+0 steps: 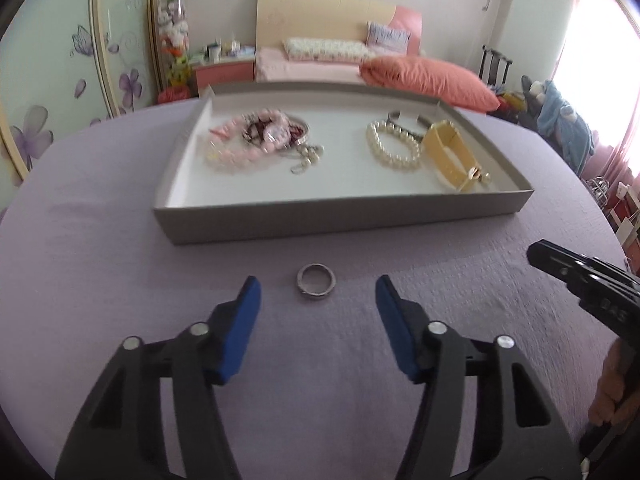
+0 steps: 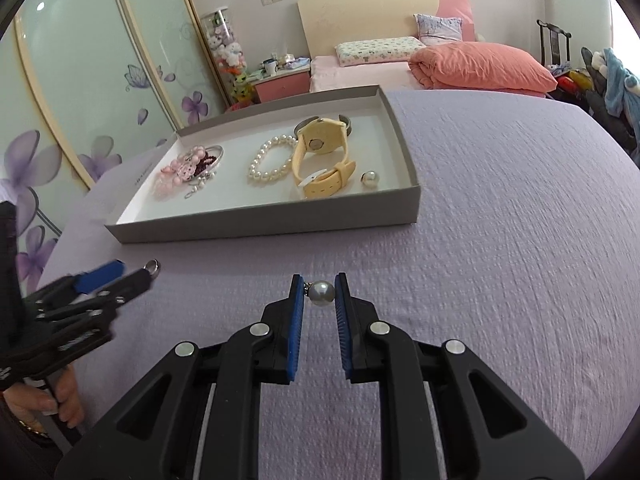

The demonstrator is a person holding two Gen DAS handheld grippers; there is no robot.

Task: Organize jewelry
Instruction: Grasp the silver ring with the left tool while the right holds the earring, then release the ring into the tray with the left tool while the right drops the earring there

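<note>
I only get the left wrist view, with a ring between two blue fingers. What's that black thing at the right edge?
Observer: The right gripper, shut on a pearl.
Visitor: Who moves my blue fingers?
Observer: A hand grips the left gripper by its handle.
Visitor: Anything else I miss?
Observer: That yellow band is a watch; its round case shows from the right wrist view.

Tray (image 1: 344, 212) on counter (image 1: 120, 280), far side. Bead pile (image 1: 256, 136) in tray left; pearl bracelet (image 1: 394, 146), watch (image 1: 452, 152) right. Ring (image 1: 316, 281) on counter near tray.
</note>
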